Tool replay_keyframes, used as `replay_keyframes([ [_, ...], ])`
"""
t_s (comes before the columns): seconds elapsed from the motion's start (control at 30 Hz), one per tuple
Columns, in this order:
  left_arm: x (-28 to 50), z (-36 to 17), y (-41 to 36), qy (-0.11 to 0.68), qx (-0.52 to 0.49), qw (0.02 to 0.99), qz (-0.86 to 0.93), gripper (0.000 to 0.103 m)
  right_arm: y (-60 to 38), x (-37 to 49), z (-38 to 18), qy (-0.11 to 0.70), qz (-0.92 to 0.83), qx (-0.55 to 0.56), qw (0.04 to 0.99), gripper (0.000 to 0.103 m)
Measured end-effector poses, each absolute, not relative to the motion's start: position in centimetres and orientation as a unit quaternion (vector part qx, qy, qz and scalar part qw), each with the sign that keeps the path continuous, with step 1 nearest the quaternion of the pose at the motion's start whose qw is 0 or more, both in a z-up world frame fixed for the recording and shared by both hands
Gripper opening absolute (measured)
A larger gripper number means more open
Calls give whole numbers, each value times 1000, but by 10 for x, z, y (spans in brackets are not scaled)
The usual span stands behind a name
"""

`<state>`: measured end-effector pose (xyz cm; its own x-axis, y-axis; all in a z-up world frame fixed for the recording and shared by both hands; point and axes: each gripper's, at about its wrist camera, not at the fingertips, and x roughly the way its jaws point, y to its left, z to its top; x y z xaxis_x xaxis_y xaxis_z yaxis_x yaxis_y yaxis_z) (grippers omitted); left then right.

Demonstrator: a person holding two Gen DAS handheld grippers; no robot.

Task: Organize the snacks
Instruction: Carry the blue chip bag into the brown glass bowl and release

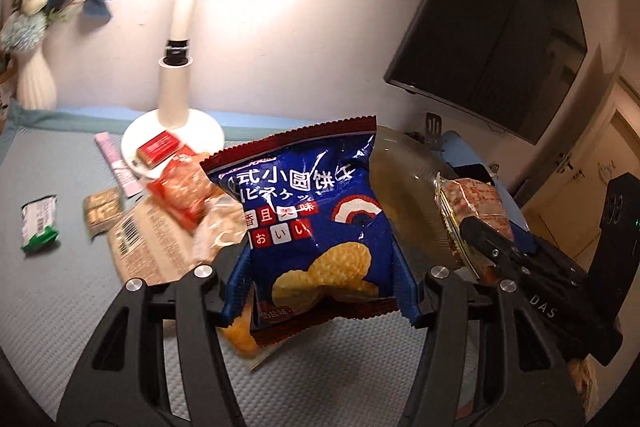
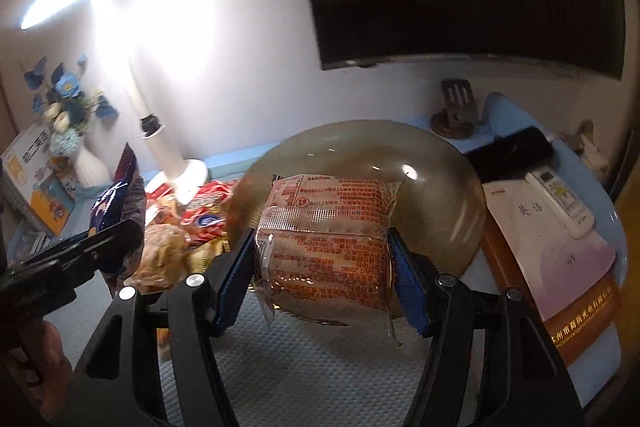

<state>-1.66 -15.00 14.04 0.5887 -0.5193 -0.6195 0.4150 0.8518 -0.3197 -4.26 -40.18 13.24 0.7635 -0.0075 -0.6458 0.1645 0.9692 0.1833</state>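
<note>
My left gripper [image 1: 320, 259] is shut on a blue biscuit bag [image 1: 308, 211] with a dark red edge, held upright above the mat. My right gripper [image 2: 324, 267] is shut on a clear packet with red print [image 2: 328, 239], held over a brownish glass bowl [image 2: 432, 187]. In the left wrist view the same clear packet [image 1: 476, 203] and right gripper [image 1: 480, 239] show at the right, in front of the glass bowl [image 1: 404, 187]. The blue bag [image 2: 116, 195] and left gripper [image 2: 96, 243] appear at the left of the right wrist view.
Loose snacks lie on the blue-grey mat [image 1: 60, 307]: a green packet [image 1: 40, 223], a red packet [image 1: 184, 195], a tan barcode pack [image 1: 140, 247]. A white lamp base [image 1: 172, 135] holds a red box. A vase [image 1: 36, 83], books [image 2: 552, 243] and remote [image 2: 560, 199] stand around.
</note>
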Motion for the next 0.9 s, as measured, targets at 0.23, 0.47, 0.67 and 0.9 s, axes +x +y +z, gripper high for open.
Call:
replay_keyframes([
  [0.23, 20, 126, -233, 390, -32, 868, -307, 59, -439, -12, 112, 377, -75, 152, 911, 74],
  [0.47, 40, 136, -236, 367, -48, 867, -332, 85, -452, -22, 118, 361, -82, 168, 914, 75],
  [0.67, 28, 152, -155, 346, -88, 892, -276, 85, -421, -32, 122, 357, -22, 208, 910, 81],
  [0.9, -13, 169, -25, 311, -98, 928, -179, 88, -320, -32, 131, 362, 87, 161, 914, 86],
])
